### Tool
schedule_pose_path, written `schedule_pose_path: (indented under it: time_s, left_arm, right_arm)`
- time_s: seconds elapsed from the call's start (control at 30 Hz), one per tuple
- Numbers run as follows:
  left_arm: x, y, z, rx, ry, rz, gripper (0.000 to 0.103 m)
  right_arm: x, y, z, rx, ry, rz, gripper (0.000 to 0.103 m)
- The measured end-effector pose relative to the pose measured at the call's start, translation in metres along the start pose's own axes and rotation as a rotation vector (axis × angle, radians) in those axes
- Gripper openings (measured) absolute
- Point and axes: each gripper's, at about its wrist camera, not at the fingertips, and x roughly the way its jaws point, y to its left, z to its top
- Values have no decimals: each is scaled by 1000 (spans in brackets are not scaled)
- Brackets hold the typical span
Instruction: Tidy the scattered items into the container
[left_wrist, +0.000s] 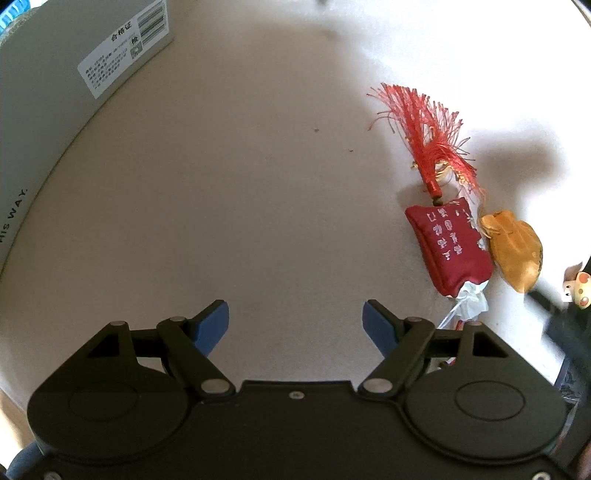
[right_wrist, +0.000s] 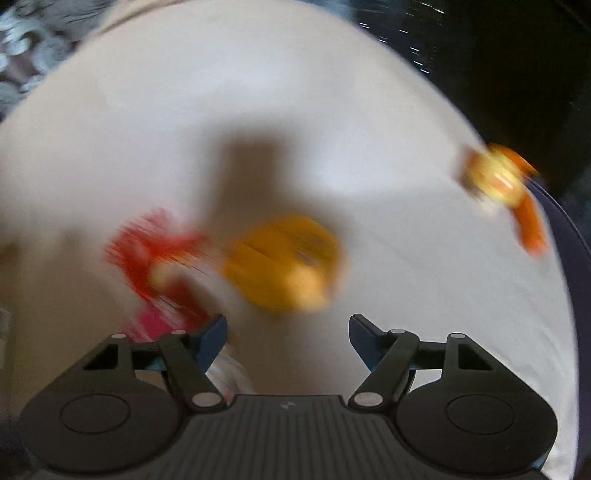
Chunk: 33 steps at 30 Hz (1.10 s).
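Observation:
In the left wrist view a red pouch charm (left_wrist: 448, 245) with a red tassel (left_wrist: 424, 129) lies on the white cloth at the right, with a golden ingot-shaped ornament (left_wrist: 515, 253) touching its right side. My left gripper (left_wrist: 295, 325) is open and empty, left of them. A grey box (left_wrist: 48, 110) stands at the far left. The right wrist view is motion-blurred: the golden ornament (right_wrist: 284, 258) lies just ahead of my open right gripper (right_wrist: 288, 334), the red charm (right_wrist: 159, 258) to its left, an orange and yellow toy (right_wrist: 502, 188) at the far right.
A small mushroom-like figure (left_wrist: 578, 286) sits at the right edge of the left wrist view. The white cloth (left_wrist: 258, 184) covers the table. The table edge and dark surroundings (right_wrist: 517, 55) show at the right of the right wrist view.

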Motion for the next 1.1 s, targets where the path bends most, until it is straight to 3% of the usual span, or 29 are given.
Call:
schedule_pose_path:
  time_s: [0.1,0.17,0.27,0.33,0.43,0.6,0.73,0.8,0.9,0.93,0.97,1.1]
  left_arm:
    - [0,4,3,-21,1,-1,75]
    - [0,7,5,-30,1,-7,75]
    - [-1,10,8,-35,1,-13,75]
    - [0,13,10,-43,2,-4,75]
    - [-2,14,11,-64,3,-27,75]
    - [-8,7,8,-41,-35,-5,75]
    - [-7,10,7,-65,-37,13,75]
    - [-9,13,8,-84,-53,20,75]
    - [-14,10,8,-73,-87,38,75]
    - [-15,7,8,-62,-95,43,75]
    - [-15,4,6,-48,-99,47,75]
    - [-14,-1,5,6,-92,41,75]
  right_arm:
    - [35,44,28,-75,26,5,73]
    - [58,73,42,-137,27,-38,72]
    - [83,90,36,-234,17,-147,71]
    - [92,85,29,-234,50,-162,70]
    - [83,78,2,-199,49,-141,72]
    - [52,69,-56,-113,100,-28,73]
    - [29,70,-92,-171,151,35,74]
    - [18,67,-96,-189,136,51,72]
    - [-2,54,-78,-170,-10,13,75]
    - [-4,49,-65,-155,-41,-4,85]
    - [-2,43,-51,-135,-54,-23,90]
    - [24,21,8,-50,-63,-140,90]
